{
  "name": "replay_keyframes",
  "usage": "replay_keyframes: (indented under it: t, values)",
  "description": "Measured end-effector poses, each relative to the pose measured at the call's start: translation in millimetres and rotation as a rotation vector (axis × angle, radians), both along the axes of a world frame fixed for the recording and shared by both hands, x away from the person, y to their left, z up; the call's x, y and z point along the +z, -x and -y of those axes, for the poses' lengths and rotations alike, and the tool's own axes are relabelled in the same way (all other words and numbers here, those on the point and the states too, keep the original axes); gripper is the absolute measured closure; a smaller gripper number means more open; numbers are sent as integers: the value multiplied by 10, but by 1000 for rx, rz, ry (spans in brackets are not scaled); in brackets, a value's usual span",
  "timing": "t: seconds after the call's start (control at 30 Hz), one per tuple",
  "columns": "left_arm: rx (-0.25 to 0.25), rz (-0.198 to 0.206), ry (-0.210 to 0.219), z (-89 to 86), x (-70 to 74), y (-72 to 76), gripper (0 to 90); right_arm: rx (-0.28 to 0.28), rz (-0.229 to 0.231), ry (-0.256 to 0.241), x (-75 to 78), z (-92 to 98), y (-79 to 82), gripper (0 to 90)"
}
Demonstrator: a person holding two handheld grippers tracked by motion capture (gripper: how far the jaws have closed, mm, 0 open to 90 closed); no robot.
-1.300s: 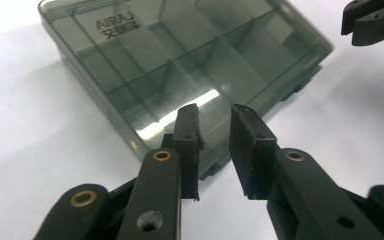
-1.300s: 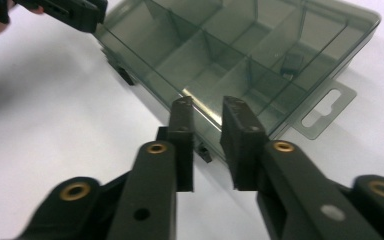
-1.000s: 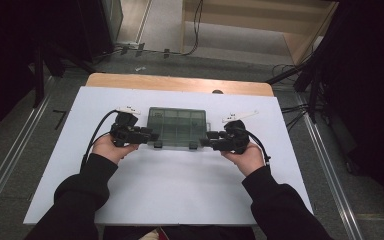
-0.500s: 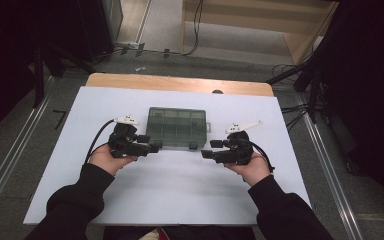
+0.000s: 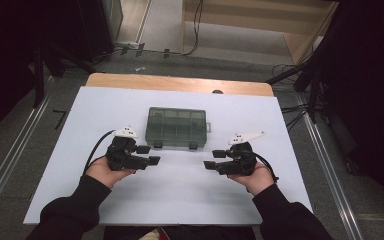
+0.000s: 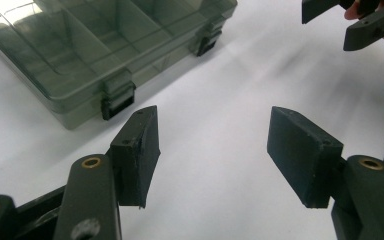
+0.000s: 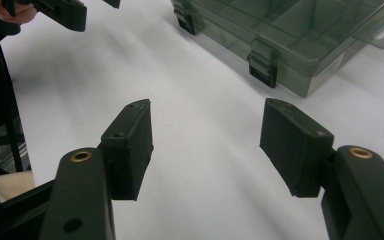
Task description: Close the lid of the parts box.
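My left gripper [image 5: 151, 155] sits in my left hand [image 5: 109, 171] on the near left of the white board [image 5: 80, 150], its jaws spread wide with nothing between them. My right gripper [image 5: 212, 159] is in my right hand [image 5: 256, 176] on the near right, jaws likewise wide apart and empty. The two point inward toward each other, well apart, with bare board between them.

The box [image 5: 176, 128], a smoky see-through case with divided compartments, lies flat on the board at the far side of both grippers, roughly centred between them. Its lid is down, and two dark latches on its near edge face me. Neither gripper touches it.

In the left gripper view my open left gripper [image 6: 212, 142] hangs over bare white surface, the box [image 6: 80, 50] up at the far left with a latch [image 6: 117, 99] just beyond one jaw. In the right gripper view the box [image 7: 300, 35] lies at the far right, beyond my spread right gripper [image 7: 205, 137].
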State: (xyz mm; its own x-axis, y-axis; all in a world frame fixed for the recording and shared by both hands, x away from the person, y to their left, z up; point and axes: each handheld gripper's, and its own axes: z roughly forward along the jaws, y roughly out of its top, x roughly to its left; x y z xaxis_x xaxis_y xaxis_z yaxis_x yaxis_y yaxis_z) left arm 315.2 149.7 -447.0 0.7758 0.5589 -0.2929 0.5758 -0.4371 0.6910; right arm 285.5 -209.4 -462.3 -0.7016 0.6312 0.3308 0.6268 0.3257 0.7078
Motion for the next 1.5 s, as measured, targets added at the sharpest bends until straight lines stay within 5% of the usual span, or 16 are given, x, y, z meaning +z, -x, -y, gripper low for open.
replay_keyframes:
  t: [1.0, 1.5]
  values:
    - [-24, -37, -29, -302, -180, 442, 365, -30, -7, 20, -147, 295, 347, 319]
    - [-11, -56, -38, -432, -227, 491, 365, -36, -9, 23, -175, 381, 396, 310]
